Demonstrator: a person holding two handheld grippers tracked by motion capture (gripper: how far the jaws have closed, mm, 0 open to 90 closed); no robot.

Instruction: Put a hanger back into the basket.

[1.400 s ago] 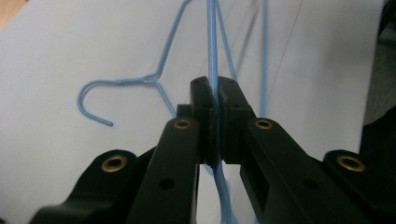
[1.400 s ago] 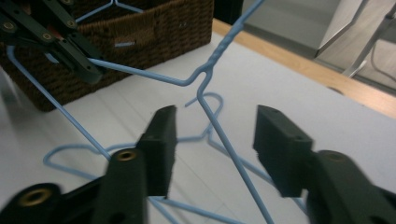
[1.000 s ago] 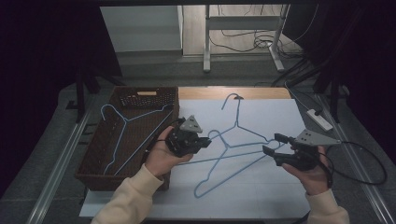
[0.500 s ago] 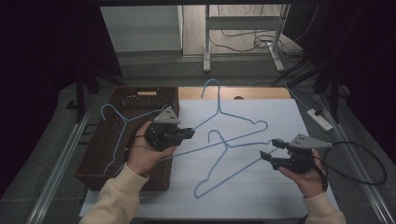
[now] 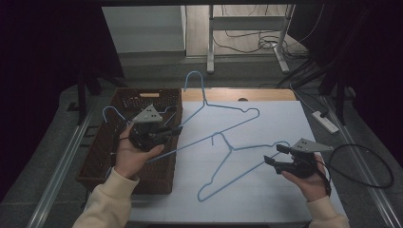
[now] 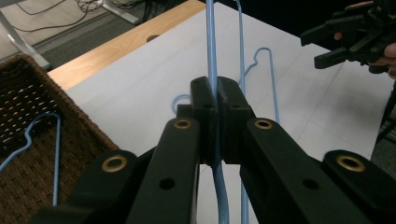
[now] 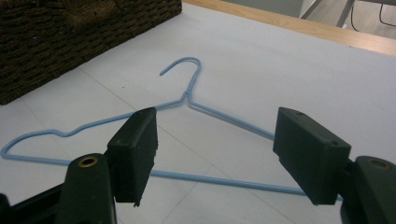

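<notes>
Pinching lifted hanger [image 5: 223,121], left gripper [image 5: 167,134]; hook [image 5: 192,80] points away.

Hangers [image 5: 237,161] glossy blue coated wire; basket [image 5: 138,166] rough brown wicker; jaws matt black plastic

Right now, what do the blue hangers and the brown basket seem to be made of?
The hangers look like thin bent wire, probably metal under a smooth blue coating: slim, round, twisted at the neck. The basket looks like dark brown woven wicker or rattan, matte, with an open weave.
</notes>
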